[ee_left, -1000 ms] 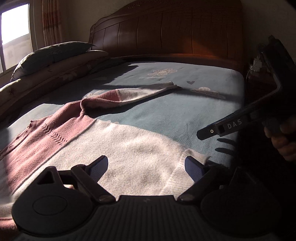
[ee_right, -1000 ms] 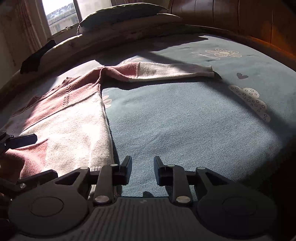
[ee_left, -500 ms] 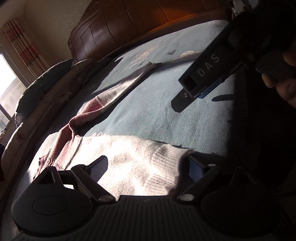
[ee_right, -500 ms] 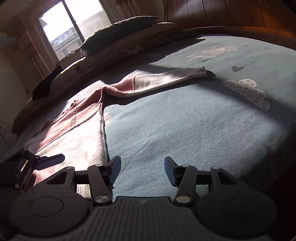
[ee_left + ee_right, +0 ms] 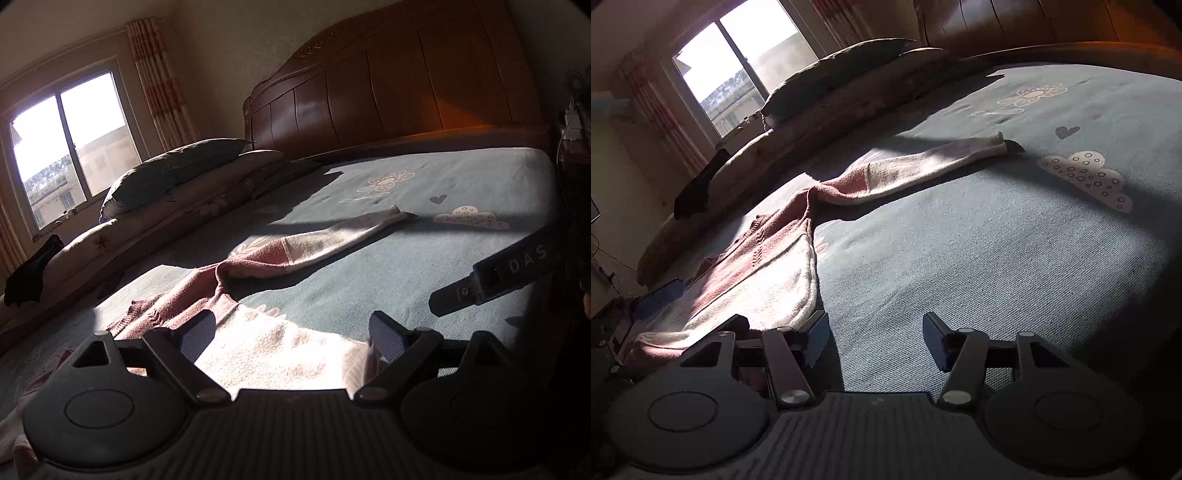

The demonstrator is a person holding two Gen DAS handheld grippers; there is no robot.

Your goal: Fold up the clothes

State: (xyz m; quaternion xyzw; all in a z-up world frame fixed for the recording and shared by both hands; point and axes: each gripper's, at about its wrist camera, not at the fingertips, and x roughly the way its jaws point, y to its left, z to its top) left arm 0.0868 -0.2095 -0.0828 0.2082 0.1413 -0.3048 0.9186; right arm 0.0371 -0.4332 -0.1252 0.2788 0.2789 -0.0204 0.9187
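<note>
Pink-and-cream sweater [image 5: 280, 343] flat on bed [image 5: 997, 258], hem between wide-spread left gripper [image 5: 291, 332]; just left of right gripper [image 5: 875, 336], freshly opening, empty.

Both views low over bed [image 5: 424, 258]

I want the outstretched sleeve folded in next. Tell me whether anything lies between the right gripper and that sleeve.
Nothing visible does. Between the open right gripper and the pink-and-cream knitted sweater's sleeve lies only bare blue-grey bedsheet. The cloud print is flat on the sheet, off to the right of the sleeve's cuff.
</note>
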